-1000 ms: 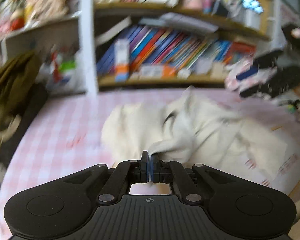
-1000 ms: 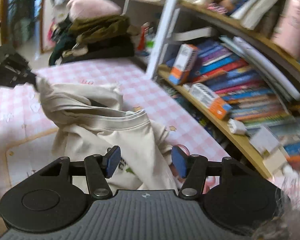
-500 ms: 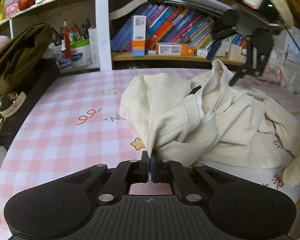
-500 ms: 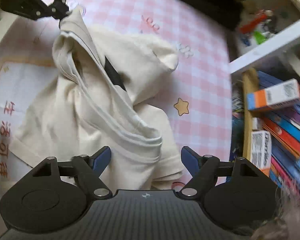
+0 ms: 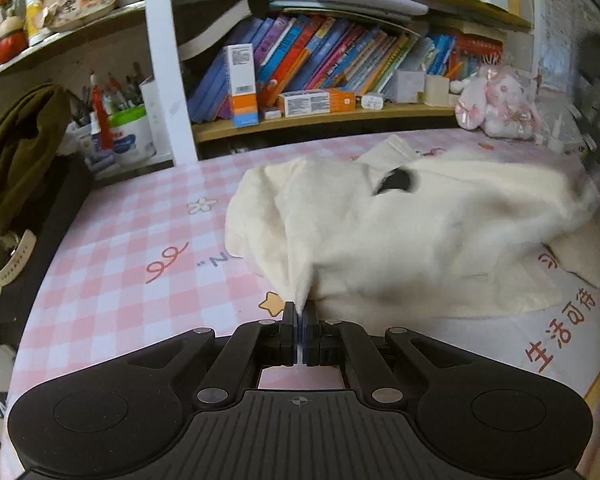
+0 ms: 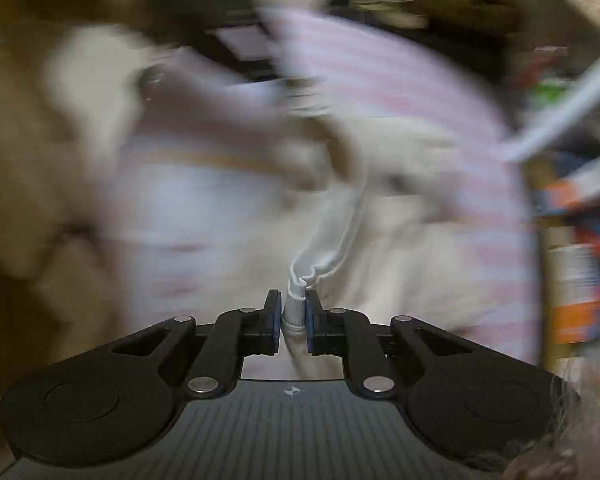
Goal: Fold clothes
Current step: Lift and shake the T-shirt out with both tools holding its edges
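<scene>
Left wrist view: left gripper (image 5: pixel 300 312) clamps cream garment (image 5: pixel 400 232) edge, cloth extending fwd-right; right gripper (image 6: pixel 293 312), just closed, pinches a bunched hem.

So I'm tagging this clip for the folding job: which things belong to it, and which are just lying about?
Part of the job:
- cream garment
- left gripper, shut on its edge
- right gripper, just closed on a bunched fold

Lying about:
- books
- pink plush toy
- olive cloth
- pen pot

A cream garment (image 5: pixel 400 232) lies crumpled on the pink checked table (image 5: pixel 112 264), with two bunched edges lifted.
</scene>
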A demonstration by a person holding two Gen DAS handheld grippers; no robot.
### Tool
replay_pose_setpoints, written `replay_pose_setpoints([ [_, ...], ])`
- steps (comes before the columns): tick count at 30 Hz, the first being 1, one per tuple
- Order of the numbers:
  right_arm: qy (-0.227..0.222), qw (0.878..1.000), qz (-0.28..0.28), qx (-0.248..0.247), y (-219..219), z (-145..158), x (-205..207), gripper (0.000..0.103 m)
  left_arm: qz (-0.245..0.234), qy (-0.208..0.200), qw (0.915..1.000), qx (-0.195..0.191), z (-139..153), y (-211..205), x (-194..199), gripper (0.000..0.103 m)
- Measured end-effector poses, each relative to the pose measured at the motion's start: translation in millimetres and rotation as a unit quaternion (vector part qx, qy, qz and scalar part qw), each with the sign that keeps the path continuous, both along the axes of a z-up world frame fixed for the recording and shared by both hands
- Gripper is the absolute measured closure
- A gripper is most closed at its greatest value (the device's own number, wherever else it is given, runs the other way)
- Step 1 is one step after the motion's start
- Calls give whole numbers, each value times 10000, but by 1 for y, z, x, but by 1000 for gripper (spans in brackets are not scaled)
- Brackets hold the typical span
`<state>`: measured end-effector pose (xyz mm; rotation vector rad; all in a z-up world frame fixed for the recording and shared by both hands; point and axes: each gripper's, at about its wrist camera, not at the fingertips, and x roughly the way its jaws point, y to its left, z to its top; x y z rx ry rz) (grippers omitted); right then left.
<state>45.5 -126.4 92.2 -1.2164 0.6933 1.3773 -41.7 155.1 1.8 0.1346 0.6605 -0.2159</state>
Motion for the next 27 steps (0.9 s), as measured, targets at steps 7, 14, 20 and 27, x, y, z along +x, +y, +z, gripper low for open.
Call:
replay_pose_setpoints([
  [7,-333,9991,-264,72,-28,-36,-54,43,-149,65,9998,93,-2,0,5,99],
  [14,-1219,9914,450,-170,-28,-80,-66,49,-157,87,9998,122,-3,-1,7,98],
  [20,-1510,9845,822,-342,-15,-105,-68,67,-115,127,9998,136,-5,0,8,98],
  [27,-1441,9859,-586,609,-31,-43,-49,93,400,-645,9971,-59,35,2,0,101],
])
